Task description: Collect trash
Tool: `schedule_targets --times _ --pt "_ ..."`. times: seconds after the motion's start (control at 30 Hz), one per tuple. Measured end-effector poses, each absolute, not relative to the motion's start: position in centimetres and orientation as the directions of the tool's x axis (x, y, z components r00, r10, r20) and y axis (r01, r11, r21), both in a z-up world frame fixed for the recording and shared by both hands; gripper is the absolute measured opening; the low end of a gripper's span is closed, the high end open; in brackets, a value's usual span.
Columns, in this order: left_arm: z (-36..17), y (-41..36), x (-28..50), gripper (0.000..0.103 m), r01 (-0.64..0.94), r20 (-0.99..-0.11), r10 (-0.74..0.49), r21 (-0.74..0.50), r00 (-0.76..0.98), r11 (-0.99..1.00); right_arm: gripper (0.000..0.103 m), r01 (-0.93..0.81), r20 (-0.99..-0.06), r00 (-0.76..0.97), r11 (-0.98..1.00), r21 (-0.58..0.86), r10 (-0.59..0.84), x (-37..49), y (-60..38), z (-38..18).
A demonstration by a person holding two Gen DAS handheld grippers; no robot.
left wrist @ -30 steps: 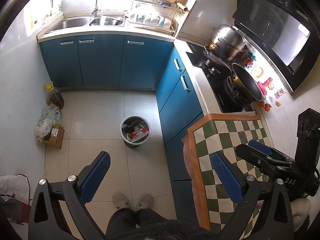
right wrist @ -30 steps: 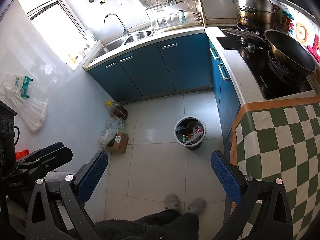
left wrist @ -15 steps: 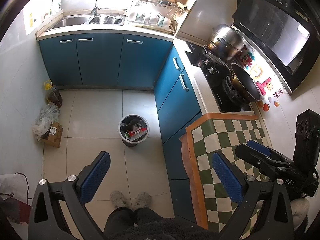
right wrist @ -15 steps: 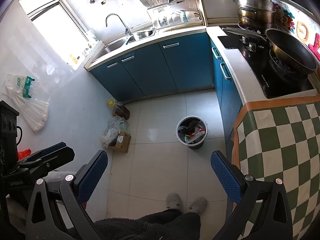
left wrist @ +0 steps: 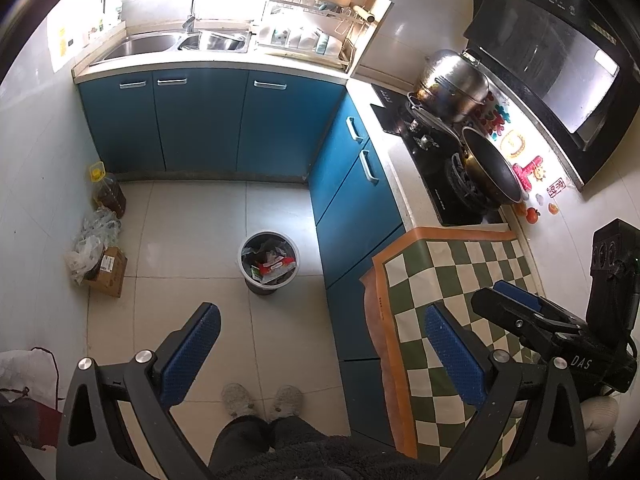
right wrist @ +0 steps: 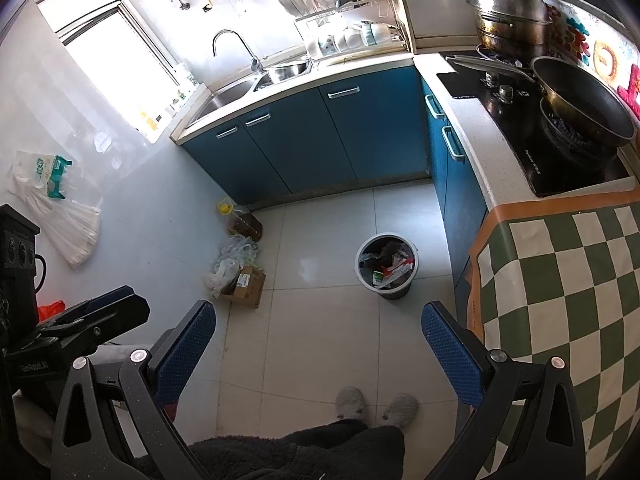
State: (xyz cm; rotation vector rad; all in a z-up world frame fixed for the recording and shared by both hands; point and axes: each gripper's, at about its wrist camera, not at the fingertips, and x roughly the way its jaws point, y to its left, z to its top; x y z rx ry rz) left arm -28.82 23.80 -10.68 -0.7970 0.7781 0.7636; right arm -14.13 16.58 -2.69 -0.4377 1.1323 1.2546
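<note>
Left wrist view: your left gripper [left wrist: 320,344] and right gripper [right wrist: 318,340], fingers spread and empty, have drifted slightly from the full bin [left wrist: 269,258], so nothing is collected in them.

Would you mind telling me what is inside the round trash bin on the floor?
The trash bin holds crumpled wrappers, including a red and white packet on top, over a dark liner. Whatever lies beneath that top layer is covered.

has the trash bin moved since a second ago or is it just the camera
No. The trash bin keeps its spot on the same floor tile beside the blue cabinet; only the cameras drifted.
</note>
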Motion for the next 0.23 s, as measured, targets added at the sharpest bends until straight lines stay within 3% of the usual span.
schedule_targets --times 0.23 --pt "-10.28 23.96 -29.04 0.103 -0.816 -0.818 0.293 -0.321 0.495 0.481 0.103 -0.892 -0.85 -0.094 0.335 0.303 0.518 -14.24 17.08 -2.56"
